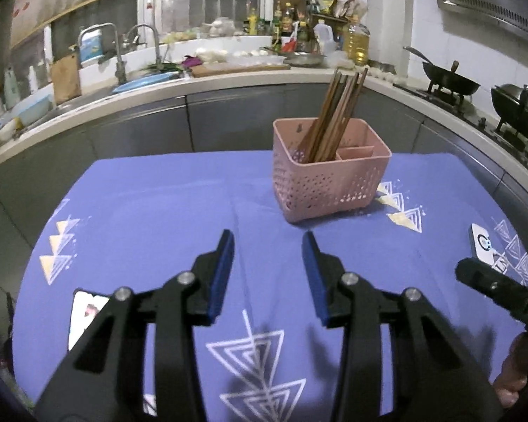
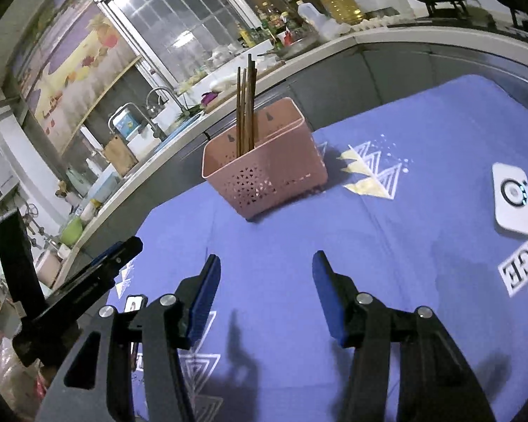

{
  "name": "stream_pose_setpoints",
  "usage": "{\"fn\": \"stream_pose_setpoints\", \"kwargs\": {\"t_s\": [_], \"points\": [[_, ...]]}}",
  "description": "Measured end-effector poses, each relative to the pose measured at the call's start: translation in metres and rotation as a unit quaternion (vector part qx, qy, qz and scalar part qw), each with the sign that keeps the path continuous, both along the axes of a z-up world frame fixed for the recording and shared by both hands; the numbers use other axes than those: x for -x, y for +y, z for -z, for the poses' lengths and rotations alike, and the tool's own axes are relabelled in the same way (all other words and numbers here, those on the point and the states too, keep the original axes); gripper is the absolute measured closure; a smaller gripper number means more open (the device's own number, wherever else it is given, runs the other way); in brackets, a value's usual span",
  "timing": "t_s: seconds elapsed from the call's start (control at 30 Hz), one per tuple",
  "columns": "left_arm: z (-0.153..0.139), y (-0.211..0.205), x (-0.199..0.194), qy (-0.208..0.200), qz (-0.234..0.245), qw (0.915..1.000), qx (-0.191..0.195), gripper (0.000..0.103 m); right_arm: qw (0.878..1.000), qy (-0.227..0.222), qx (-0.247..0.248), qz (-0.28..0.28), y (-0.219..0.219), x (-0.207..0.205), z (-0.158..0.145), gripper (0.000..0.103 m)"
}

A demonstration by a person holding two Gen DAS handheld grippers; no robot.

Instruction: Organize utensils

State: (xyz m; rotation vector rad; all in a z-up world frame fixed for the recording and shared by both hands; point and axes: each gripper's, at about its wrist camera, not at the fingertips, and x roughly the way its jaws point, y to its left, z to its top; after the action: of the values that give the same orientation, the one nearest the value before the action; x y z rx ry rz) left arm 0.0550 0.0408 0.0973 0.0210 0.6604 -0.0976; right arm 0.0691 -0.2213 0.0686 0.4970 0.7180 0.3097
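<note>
Observed pink perforated caddy (image 1: 329, 172) standing upright on far half of worktop, on purple cloth (image 1: 158, 211) printed with white and cream triangles. Noted caddy walls pierced with small triangular holes in lower part, solid band along rim, inner divider splitting it into compartments. Counted a bundle of brown wooden chopsticks (image 1: 334, 112) in left compartment as seen from left wrist view, tips down, leaning up and to the right well above rim; exact number not resolvable. Smaller right compartments showed no contents visible from this angle. In right wrist view, same caddy (image 2: 264, 172) seen from a corner, chopsticks (image 2: 245, 105) standing near upright against back wall. Left tool (image 1: 268, 274) held low over near half of cloth, blue-padded fingers spread wide, nothing between them, well apart from caddy. Right tool (image 2: 265, 295) likewise spread wide and holding nothing, also well short of caddy. Recorded white square device (image 2: 512, 198) with ring mark lying flat on cloth to the right of caddy, cable attached at its edge. Recorded phone (image 1: 84, 316) with lit screen lying on cloth at near left, partly hidden behind left tool. Kitchen counter with sink, bottles and woks in background.
</note>
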Motion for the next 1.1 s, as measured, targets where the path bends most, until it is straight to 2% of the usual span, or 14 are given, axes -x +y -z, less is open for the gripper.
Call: {"fn": "stream_pose_setpoints", "kwargs": {"t_s": [0.1,0.17,0.4,0.6,0.67,0.73,0.93,1.1], "points": [[-0.002,0.0,0.011,-0.002,-0.013,0.9999,-0.003,0.064,1.0,0.002,-0.009,0.0,-0.005,0.006,-0.003,0.048],[-0.006,0.001,0.018,-0.006,-0.02,0.9998,-0.006,0.05,1.0,0.0,-0.013,0.0,-0.005,0.012,-0.007,0.048],[-0.017,-0.006,0.037,-0.026,-0.029,0.9989,-0.027,0.046,1.0,-0.02,-0.004,-0.012,0.001,0.031,-0.02,0.046],[-0.02,-0.007,0.045,-0.029,-0.034,0.9984,-0.035,0.033,0.999,-0.032,-0.009,-0.016,0.006,0.043,-0.025,0.039],[-0.022,-0.009,0.049,-0.038,-0.037,0.9976,-0.044,0.018,0.999,-0.028,-0.017,-0.012,0.008,0.047,-0.02,0.038],[-0.022,-0.011,0.053,-0.048,-0.038,0.9967,-0.054,0.009,1.0,-0.021,-0.012,-0.014,0.013,0.051,-0.014,0.038],[-0.017,-0.017,0.053,-0.043,-0.034,0.9948,-0.086,0.006,0.998,-0.02,0.053,-0.014,0.035,0.075,0.002,0.038],[-0.007,-0.017,0.048,-0.02,-0.034,0.9949,-0.092,0.006,0.999,-0.01,0.053,-0.004,0.031,0.079,0.012,0.02]]}}
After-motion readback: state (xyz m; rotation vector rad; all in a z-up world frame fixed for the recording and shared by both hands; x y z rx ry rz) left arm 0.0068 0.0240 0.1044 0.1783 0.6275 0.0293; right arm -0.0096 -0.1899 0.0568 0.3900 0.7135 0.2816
